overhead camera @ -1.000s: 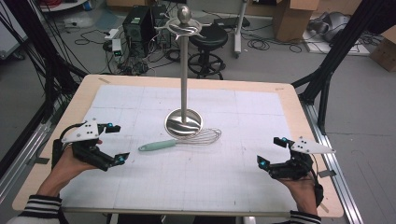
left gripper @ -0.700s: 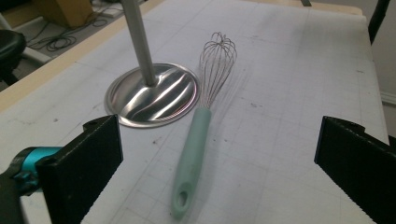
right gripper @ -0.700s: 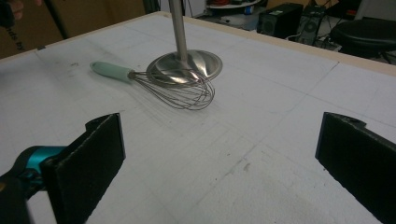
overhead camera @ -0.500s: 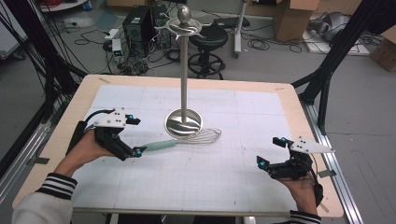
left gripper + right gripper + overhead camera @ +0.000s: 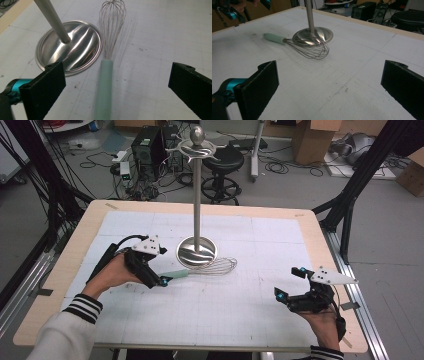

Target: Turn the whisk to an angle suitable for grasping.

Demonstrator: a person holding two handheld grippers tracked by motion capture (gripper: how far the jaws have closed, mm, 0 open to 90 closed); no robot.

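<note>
On the table [image 5: 280,330], beside the stand [image 5: 197,251]: whisk [image 5: 107,72], handle toward the left gripper [image 5: 154,276], jaws wide astride it. Right gripper [image 5: 291,284] well apart, also wide. Probably light; wire loops springy, so best gripped on the stiff, smooth handle.

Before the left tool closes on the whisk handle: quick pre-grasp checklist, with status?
1. Left tool open: ok, jaws stand wide apart.
2. Whisk handle between the jaws: ok, roughly centred in the left gripper view.
3. Jaws touching the handle: not ok yet, there is a gap on each side.
4. Clearance from the stand base: cannot tell, the left jaw sits close to its rim.
5. Whisk wires free: cannot tell, they lie against the base edge.
6. Right tool out of the way: ok, open at the table's right side.
</note>
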